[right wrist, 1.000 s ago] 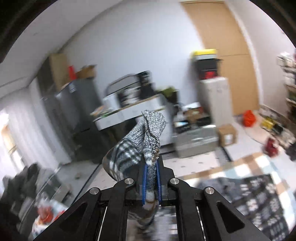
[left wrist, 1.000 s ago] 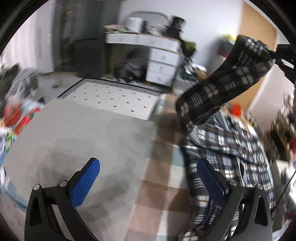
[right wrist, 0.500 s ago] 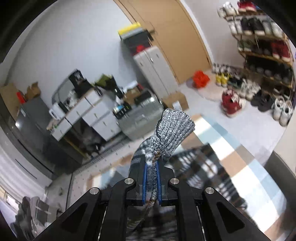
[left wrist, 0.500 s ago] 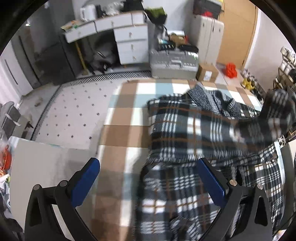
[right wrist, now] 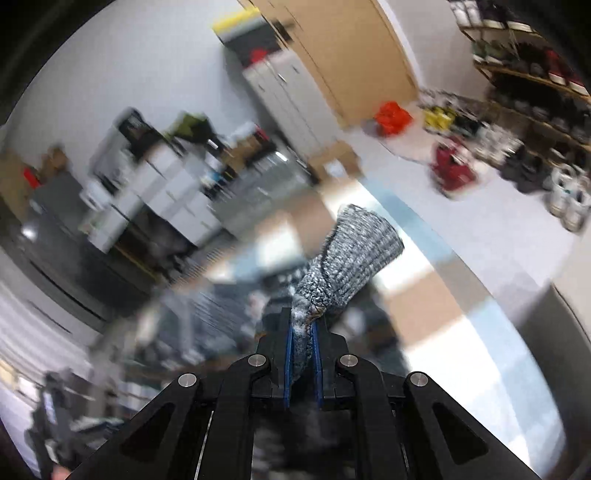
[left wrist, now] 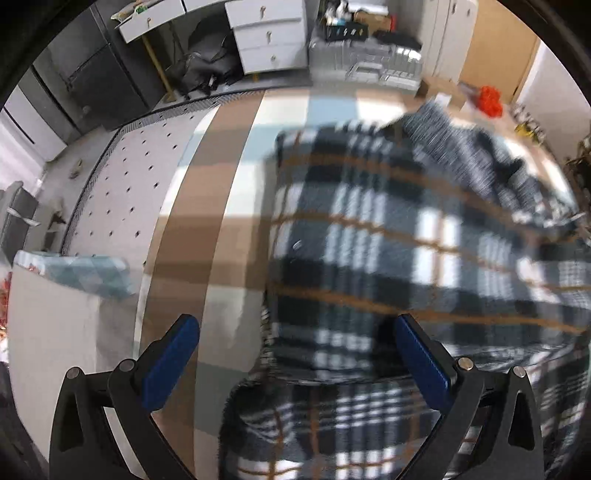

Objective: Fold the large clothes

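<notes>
A large plaid jacket [left wrist: 388,258] in black, white and brown, with a grey knit collar and cuffs, lies spread on a checked rug [left wrist: 207,229]. My left gripper [left wrist: 295,347] hangs open above the jacket's left edge, its blue pads wide apart with nothing between them. My right gripper [right wrist: 303,339] is shut on the sleeve's grey knit cuff [right wrist: 354,247], which fans out above the pads. Dark plaid cloth [right wrist: 207,306] lies blurred below that cuff.
A dotted white mat [left wrist: 122,184] lies left of the rug, with a grey surface [left wrist: 48,332] nearer me. White drawers [left wrist: 266,33], a silver case [left wrist: 373,62], a cardboard box [right wrist: 336,162], an orange bag [right wrist: 393,116] and shoe shelves [right wrist: 535,85] ring the floor.
Both grippers have swung down and across toward the floor. The sleeve held by my right gripper came down from high in the air. The left view now faces steeply down on the jacket.
</notes>
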Demonstrator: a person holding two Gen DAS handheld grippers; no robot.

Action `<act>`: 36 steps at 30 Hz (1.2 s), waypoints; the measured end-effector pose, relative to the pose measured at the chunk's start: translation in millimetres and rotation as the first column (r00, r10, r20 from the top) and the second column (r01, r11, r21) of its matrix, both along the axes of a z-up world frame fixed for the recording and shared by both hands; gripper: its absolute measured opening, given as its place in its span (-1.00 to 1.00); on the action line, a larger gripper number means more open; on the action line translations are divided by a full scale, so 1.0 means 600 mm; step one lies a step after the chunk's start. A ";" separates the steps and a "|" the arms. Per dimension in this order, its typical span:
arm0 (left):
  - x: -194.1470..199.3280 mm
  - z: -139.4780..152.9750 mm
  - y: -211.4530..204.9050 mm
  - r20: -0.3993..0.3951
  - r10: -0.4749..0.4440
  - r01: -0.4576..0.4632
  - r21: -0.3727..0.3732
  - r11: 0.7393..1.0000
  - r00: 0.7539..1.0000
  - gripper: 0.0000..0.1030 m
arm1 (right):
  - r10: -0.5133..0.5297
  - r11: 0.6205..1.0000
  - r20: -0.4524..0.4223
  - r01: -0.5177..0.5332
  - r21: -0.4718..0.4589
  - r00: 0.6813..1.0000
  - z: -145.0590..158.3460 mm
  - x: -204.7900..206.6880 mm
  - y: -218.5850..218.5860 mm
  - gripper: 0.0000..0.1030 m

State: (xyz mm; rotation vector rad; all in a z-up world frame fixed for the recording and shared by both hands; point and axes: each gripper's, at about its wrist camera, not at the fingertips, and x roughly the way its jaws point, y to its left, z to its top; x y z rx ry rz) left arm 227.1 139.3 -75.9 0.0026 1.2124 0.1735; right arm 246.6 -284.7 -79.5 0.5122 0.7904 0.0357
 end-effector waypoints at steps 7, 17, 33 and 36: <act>-0.020 0.003 0.018 -0.023 -0.008 0.009 0.035 0.999 1.000 0.98 | 0.092 0.994 -0.260 -0.103 -0.026 0.961 -0.052 -0.021 -0.016 -0.82; -0.042 0.077 -0.056 0.035 -0.174 0.171 0.059 0.983 0.984 0.98 | 0.103 0.933 -0.177 -0.157 -0.323 0.979 0.104 -0.033 0.033 -0.65; 0.014 -0.031 -0.026 -0.088 -0.119 0.115 -0.051 0.992 0.989 0.98 | 0.132 0.984 -0.346 -0.165 -0.068 0.929 0.038 -0.084 -0.076 0.52; 0.016 -0.028 -0.026 -0.084 -0.125 0.123 -0.032 0.992 0.989 0.98 | 0.166 0.938 -0.251 -0.231 -0.260 0.954 0.094 -0.061 -0.038 0.76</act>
